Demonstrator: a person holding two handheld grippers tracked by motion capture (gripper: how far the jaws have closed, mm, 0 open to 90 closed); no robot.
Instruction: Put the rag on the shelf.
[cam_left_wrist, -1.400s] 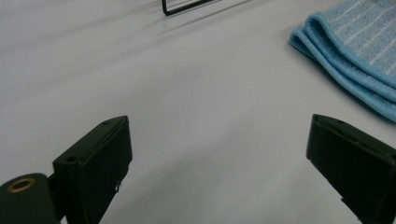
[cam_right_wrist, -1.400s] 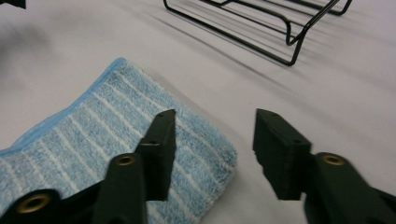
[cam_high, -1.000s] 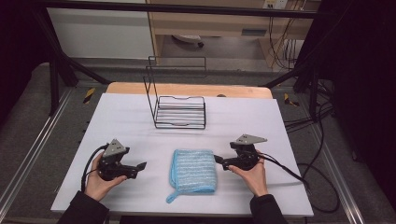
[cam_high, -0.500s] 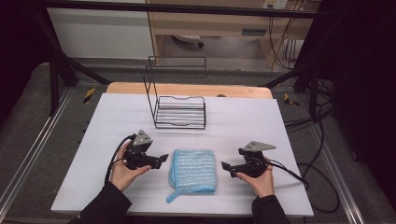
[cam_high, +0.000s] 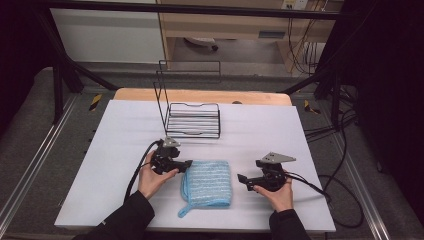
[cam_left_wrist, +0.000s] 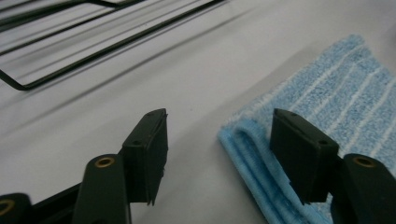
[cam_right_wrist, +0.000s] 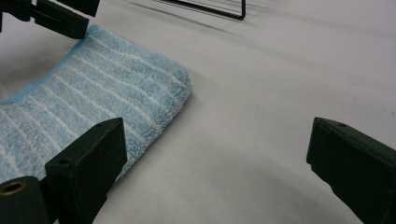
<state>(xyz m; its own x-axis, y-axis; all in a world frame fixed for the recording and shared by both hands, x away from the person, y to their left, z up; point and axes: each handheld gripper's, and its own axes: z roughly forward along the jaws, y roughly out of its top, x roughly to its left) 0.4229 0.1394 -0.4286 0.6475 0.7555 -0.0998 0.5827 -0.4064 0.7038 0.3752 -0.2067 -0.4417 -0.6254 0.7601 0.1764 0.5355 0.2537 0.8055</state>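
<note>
A folded light-blue striped towel (cam_high: 207, 182) lies on the white table (cam_high: 280, 130), with a small loop at its near left corner. My left gripper (cam_high: 186, 164) is at the towel's far left corner. In the left gripper view its jaws (cam_left_wrist: 224, 154) have just been closing and stand open astride the towel's (cam_left_wrist: 336, 93) folded edge, the pads apart from the cloth. My right gripper (cam_high: 241, 178) is low, just right of the towel. Its jaws (cam_right_wrist: 224, 163) are wide open over bare table, with the towel's (cam_right_wrist: 93, 93) corner beside one jaw.
A black wire rack (cam_high: 194, 120) with a tall upright frame stands behind the towel, also seen in the left gripper view (cam_left_wrist: 70, 42). A wooden board (cam_high: 200, 96) edges the table's far side. Cables (cam_high: 320, 187) trail off to the right.
The left hand has travelled right across the table to the towel's far left corner, and its jaws look narrower. The right hand has stayed about where it was.
</note>
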